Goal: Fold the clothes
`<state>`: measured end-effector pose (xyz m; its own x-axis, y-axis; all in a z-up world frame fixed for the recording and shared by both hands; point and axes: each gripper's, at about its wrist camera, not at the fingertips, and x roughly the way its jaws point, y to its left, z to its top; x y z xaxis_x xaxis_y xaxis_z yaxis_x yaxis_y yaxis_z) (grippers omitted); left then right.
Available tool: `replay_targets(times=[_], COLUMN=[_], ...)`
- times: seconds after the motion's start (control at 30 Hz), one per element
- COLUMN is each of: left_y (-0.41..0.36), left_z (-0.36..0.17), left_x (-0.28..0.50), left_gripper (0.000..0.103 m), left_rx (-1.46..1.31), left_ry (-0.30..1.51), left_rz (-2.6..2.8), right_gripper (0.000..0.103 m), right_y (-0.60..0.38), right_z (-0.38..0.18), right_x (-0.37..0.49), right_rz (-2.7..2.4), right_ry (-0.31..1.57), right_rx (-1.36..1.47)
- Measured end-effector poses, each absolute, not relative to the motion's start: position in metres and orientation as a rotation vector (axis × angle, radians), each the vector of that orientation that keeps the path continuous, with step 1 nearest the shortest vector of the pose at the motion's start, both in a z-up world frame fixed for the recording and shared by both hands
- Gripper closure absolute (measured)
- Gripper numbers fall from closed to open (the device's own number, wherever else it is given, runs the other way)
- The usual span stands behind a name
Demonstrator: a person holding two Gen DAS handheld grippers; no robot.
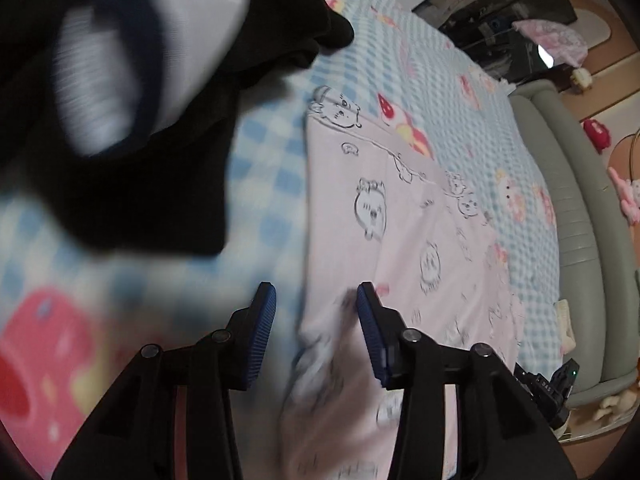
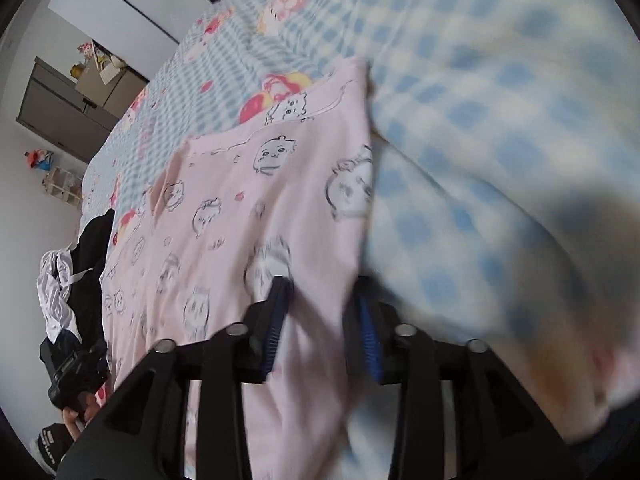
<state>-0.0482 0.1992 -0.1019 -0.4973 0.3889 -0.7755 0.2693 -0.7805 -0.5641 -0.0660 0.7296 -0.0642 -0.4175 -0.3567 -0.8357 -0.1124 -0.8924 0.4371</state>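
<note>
A pink garment (image 1: 400, 232) printed with cartoon faces lies flat on the bed. My left gripper (image 1: 316, 308) is open low over its near corner, and the blurred cloth edge lies between the two blue pads, closer to the right one. In the right wrist view the same pink garment (image 2: 240, 208) spreads out ahead. My right gripper (image 2: 322, 312) is open there, with the garment's right edge running down between its fingers. Each gripper shows in the other's view: the right gripper (image 1: 548, 388) at the far corner, the left gripper (image 2: 76, 368) held by a hand.
The bed has a blue checked sheet (image 1: 460, 92) with cartoon prints. A black garment (image 1: 168, 168) and a white top with a dark collar (image 1: 100, 60) are heaped at the upper left. A grey padded bed frame (image 1: 576, 220) runs along the right. A grey cabinet (image 2: 60, 112) stands by the wall.
</note>
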Motion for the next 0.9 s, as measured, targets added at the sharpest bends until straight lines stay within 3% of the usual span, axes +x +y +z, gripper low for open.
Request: replay_targets(times=[0.03,0.07,0.1,0.17,0.33,0.43,0.47,0.5,0.57,0.7,0.83,0.87,0.9], left_y=[0.202,0.205,0.208,0.207,0.175,0.165,0.172,0.178,0.192,0.231,0.286,0.295,0.304], left_z=[-0.104,-0.101,-0.099,-0.084,-0.086,-0.081,-0.070,-0.059,-0.047,-0.045,-0.044,-0.051,-0.059], left_x=[-0.054,-0.057,-0.060,-0.058,-0.062,-0.052,-0.044,-0.036,-0.021,0.009,0.025,0.025,0.025], left_gripper=[0.080,0.098,0.101,0.101,0.101,0.099,0.090,0.072,0.054,0.056,0.056,0.061,0.064], left_rx=[-1.547,-1.555,-1.563,-1.545,-1.665,-1.667,-1.607,-1.547,-1.483,-1.422,-1.380,-1.423,-1.467], left_ry=[-0.995,-0.952,-0.907,-0.790,-0.698,-0.767,-0.749,-0.730,-0.730,-0.789,-0.667,-0.642,-0.617], left_rz=[2.450,2.469,2.488,2.584,2.691,2.656,2.648,2.638,2.591,2.480,2.429,2.419,2.407], right_gripper=[0.069,0.084,0.092,0.099,0.101,0.101,0.100,0.096,0.089,0.066,0.063,0.063,0.073], right_y=[0.726,0.722,0.719,0.711,0.723,0.730,0.732,0.735,0.738,0.731,0.726,0.726,0.724], right_z=[-0.066,-0.068,-0.070,-0.065,-0.048,-0.068,-0.063,-0.057,-0.038,-0.034,-0.072,-0.081,-0.082], right_x=[-0.071,-0.076,-0.082,-0.086,-0.093,-0.099,-0.093,-0.088,-0.073,-0.039,-0.013,-0.009,-0.004], right_rz=[-2.434,-2.431,-2.427,-2.450,-2.624,-2.562,-2.573,-2.583,-2.628,-2.492,-2.395,-2.375,-2.365], right_ry=[-0.634,-0.611,-0.587,-0.505,-0.389,-0.398,-0.427,-0.457,-0.484,-0.613,-0.684,-0.719,-0.732], right_rx=[1.612,1.621,1.629,1.614,1.598,1.721,1.688,1.654,1.568,1.536,1.652,1.658,1.651])
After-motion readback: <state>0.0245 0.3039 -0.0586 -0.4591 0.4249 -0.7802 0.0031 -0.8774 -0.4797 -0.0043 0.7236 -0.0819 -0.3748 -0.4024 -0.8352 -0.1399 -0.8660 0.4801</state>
